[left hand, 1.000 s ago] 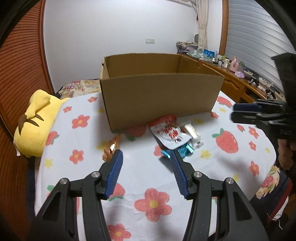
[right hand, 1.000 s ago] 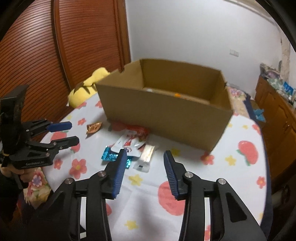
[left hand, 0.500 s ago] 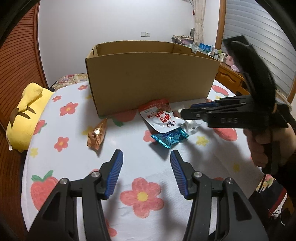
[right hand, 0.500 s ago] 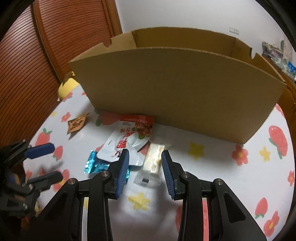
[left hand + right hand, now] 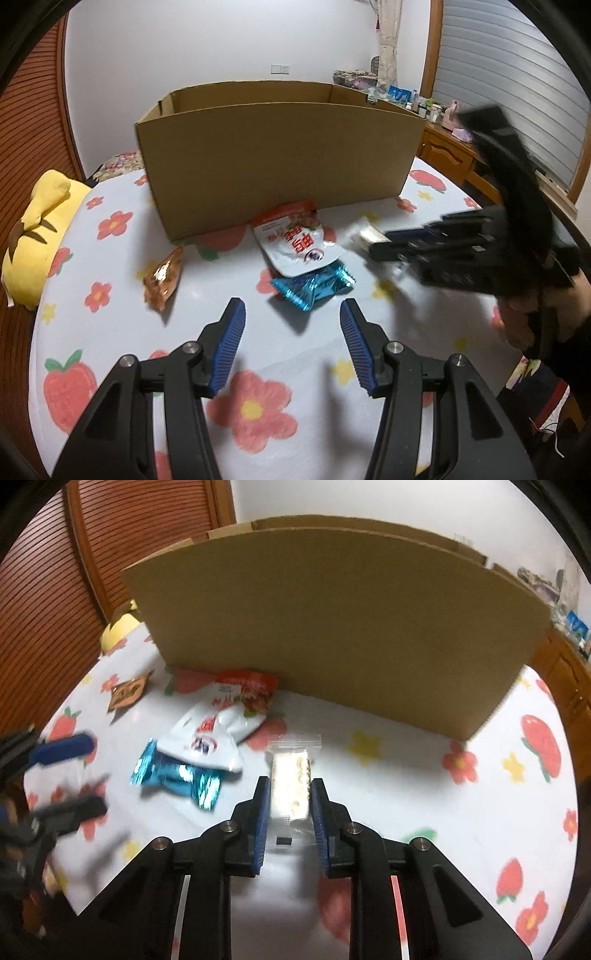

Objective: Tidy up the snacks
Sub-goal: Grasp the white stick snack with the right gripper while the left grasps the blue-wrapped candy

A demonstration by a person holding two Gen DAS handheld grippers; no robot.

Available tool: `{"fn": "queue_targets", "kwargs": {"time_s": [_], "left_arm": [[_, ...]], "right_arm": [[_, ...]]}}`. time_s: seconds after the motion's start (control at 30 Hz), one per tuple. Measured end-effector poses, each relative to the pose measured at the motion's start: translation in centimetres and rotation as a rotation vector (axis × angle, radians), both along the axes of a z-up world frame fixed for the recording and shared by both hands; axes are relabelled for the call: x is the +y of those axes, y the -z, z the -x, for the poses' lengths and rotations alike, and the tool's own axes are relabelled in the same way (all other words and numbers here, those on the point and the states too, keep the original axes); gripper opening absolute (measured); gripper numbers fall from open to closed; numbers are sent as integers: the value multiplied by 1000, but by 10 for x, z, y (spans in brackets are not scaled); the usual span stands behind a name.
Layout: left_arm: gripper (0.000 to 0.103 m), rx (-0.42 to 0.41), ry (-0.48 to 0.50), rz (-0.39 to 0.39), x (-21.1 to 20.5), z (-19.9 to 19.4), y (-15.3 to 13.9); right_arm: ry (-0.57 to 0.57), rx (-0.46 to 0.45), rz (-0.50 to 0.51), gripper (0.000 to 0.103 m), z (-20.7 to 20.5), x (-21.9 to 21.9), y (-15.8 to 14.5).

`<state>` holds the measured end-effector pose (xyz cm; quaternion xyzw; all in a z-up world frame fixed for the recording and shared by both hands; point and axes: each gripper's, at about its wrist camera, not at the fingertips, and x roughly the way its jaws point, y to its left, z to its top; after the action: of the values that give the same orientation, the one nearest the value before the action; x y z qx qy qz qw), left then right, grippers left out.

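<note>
A brown cardboard box stands on the flowered tablecloth. In front of it lie a white and red pouch, a shiny blue packet and a small copper packet. My left gripper is open and empty, just short of the blue packet. My right gripper has its blue pads around a clear-wrapped pale snack bar, touching its sides on the table. It also shows blurred in the left wrist view.
A yellow plush toy lies at the table's left edge. A wooden dresser with small items stands at the right behind the table. Brown slatted doors are on the left. The box rises close behind the snacks.
My right gripper has come down and forward over the pale snack bar and narrowed around it. My left gripper has moved closer to the blue packet and stayed open.
</note>
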<state>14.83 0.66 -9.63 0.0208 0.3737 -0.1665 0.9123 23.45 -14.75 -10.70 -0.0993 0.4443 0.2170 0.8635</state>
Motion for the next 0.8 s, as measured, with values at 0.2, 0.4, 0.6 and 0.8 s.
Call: {"fn": "queue_targets", "kwargs": {"time_s": [0.2, 0.4, 0.6, 0.8], "left_arm": [[54, 17, 14, -12, -15, -20, 1], [54, 43, -15, -22, -25, -40, 8], [54, 64, -30, -55, -35, -48, 17], [58, 98, -30, -67, -36, -51, 28]], "right_arm": [[17, -15, -28, 20, 21, -27, -2], [19, -22, -37, 20, 27, -35, 4], [27, -48, -33, 20, 28, -34, 7], [23, -90, -4, 20, 35, -30, 9]]}}
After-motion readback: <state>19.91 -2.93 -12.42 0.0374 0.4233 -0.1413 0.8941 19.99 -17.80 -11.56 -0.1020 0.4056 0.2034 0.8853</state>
